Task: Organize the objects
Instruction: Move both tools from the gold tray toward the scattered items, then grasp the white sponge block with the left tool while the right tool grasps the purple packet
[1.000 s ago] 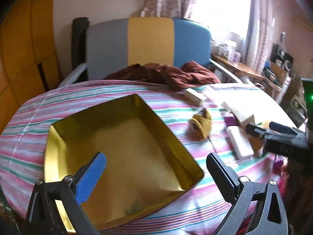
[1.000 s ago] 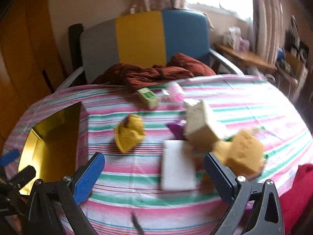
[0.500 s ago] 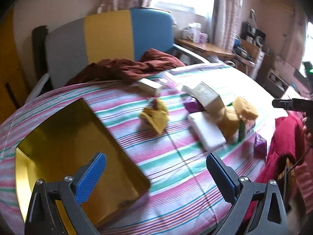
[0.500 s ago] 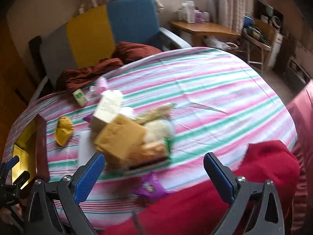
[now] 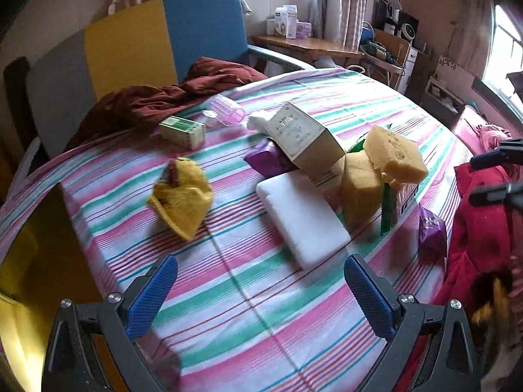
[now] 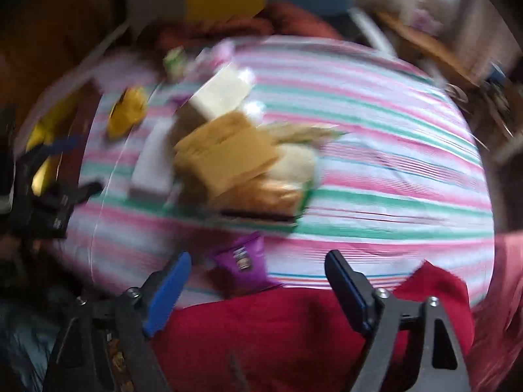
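Note:
My left gripper (image 5: 260, 294) is open over the striped cloth, short of a white flat block (image 5: 300, 219) and a crumpled yellow cloth (image 5: 179, 192). Behind them are a tilted cardboard box (image 5: 304, 137), two yellow sponges (image 5: 392, 153) and a purple packet (image 5: 431, 228) near the table's edge. In the blurred right wrist view my right gripper (image 6: 258, 259) points steeply down with its jaws closing. The purple packet (image 6: 242, 261) lies between its fingers, and the pads stand clear of it. The gold tray (image 5: 19, 261) is at the far left.
A green box (image 5: 183, 130) and a pink clear container (image 5: 227, 109) lie at the back by a brown garment (image 5: 157, 98). A red garment (image 6: 294, 333) covers the near table edge. A tricolour chair (image 5: 130, 42) stands behind the table.
Both views have swung from the gold tray towards the pile. The right gripper has come down over the purple packet and its jaws have narrowed. The left gripper stays wide open.

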